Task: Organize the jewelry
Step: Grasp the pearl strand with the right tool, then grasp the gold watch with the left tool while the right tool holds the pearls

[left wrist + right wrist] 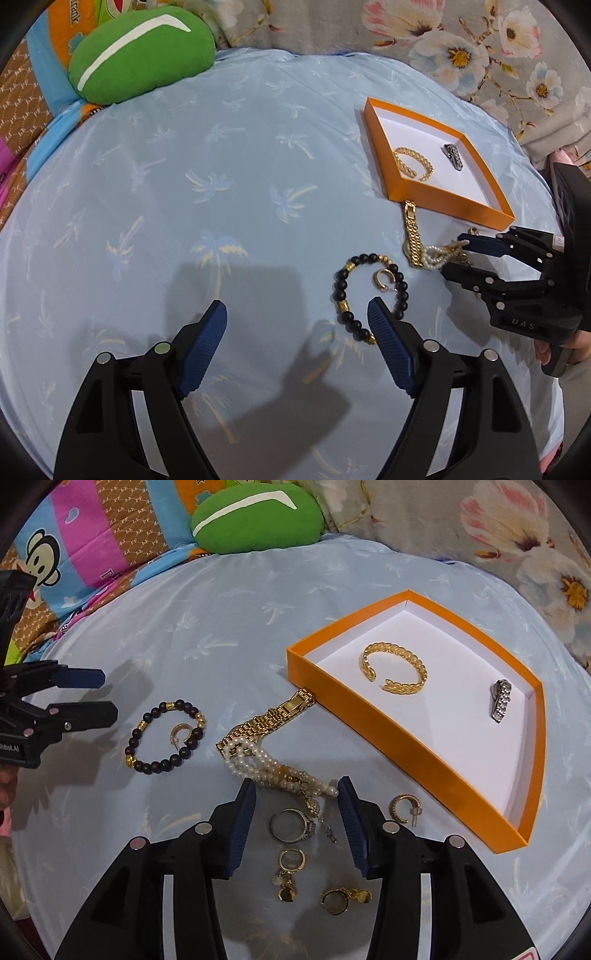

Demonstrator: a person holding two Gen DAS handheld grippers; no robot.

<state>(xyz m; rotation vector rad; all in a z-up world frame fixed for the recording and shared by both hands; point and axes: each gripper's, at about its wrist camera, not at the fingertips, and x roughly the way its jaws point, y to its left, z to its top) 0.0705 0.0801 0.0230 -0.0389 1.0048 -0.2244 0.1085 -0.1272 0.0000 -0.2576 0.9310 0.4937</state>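
Observation:
An orange tray (373, 723) (380, 147) holds a gold cuff bracelet (393, 666) (413, 162) and a small silver piece (500, 700) (453, 156). On the blue cloth lie a black bead bracelet (162, 734) (341, 291) ringing a gold hoop earring (181, 734) (384, 280), a gold watch band (266, 720) (413, 236) and a pearl bracelet (273, 768) (437, 256). My right gripper (295, 794) (452, 256) is open, its fingers either side of the pearl bracelet's clasp end. My left gripper (297, 314) (107, 694) is open and empty beside the bead bracelet.
Several rings and earrings lie between and beside the right fingers: a silver ring (291, 825), gold drop earrings (290, 873) (341, 899) and a gold hoop (404, 806). A green cushion (140, 55) (256, 517) and patterned bedding sit at the back.

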